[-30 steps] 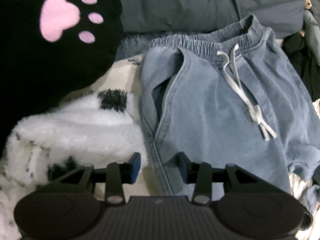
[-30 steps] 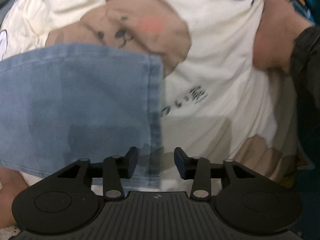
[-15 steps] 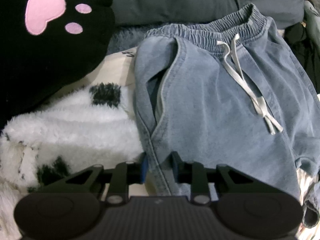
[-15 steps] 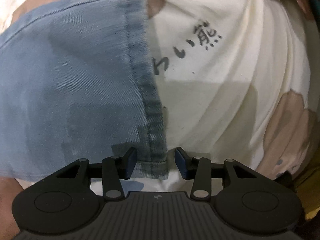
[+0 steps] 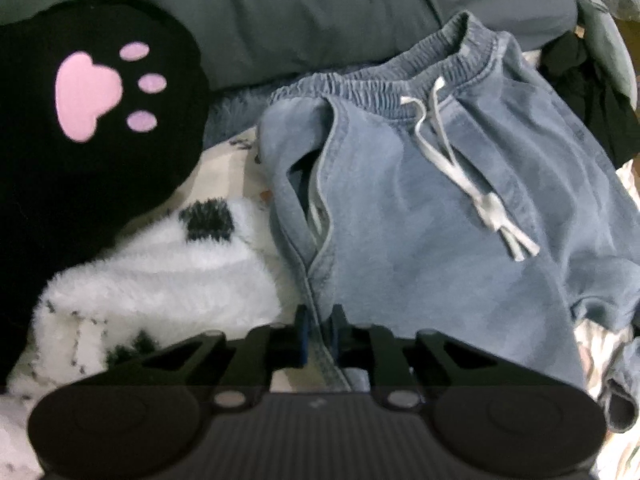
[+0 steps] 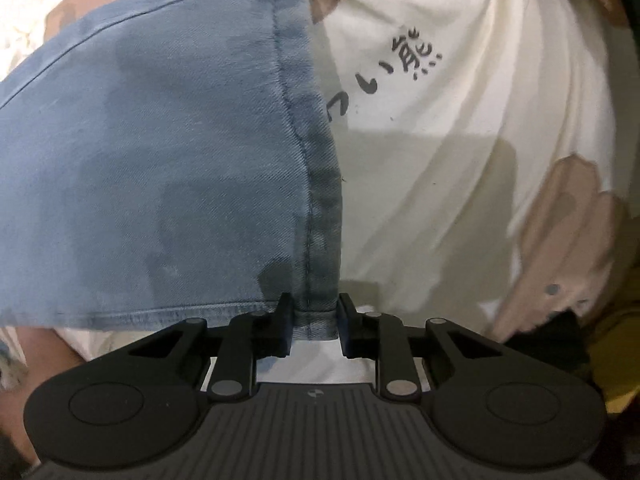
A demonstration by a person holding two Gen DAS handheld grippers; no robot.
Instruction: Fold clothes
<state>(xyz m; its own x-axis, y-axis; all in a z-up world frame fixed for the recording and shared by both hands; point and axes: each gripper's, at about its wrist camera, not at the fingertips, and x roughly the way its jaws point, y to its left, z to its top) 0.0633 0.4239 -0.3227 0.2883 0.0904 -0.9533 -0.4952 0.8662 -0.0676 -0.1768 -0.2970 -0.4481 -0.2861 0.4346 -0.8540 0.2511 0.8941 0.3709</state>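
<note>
The left gripper (image 5: 319, 334) is closing, its jaws now pinched onto the side seam of a pair of light blue denim trousers (image 5: 420, 220); a second ago those jaws stood apart around the same edge. The right gripper (image 6: 314, 330) is closing as well, and the hem corner of a trouser leg (image 6: 160, 160) sits between its narrowing jaws, the pads touching or almost touching the cloth, where half a second earlier they stood wide on either side of it. Both ends of the garment now seem to be taken hold of, so the fold itself is probably about to begin. Outward from the left gripper, the trousers lie spread on a bed, elastic waistband (image 5: 400, 92) and white drawstring (image 5: 452, 160) at the far end. Just left of them rests a fluffy white blanket with black patches (image 5: 160, 276), and beyond it a black cushion bearing a pink paw print (image 5: 92, 120). Under the trouser leg lies a cream sheet printed with bears and dark lettering (image 6: 460, 140). No basket, box or other container is visible in either view.
</note>
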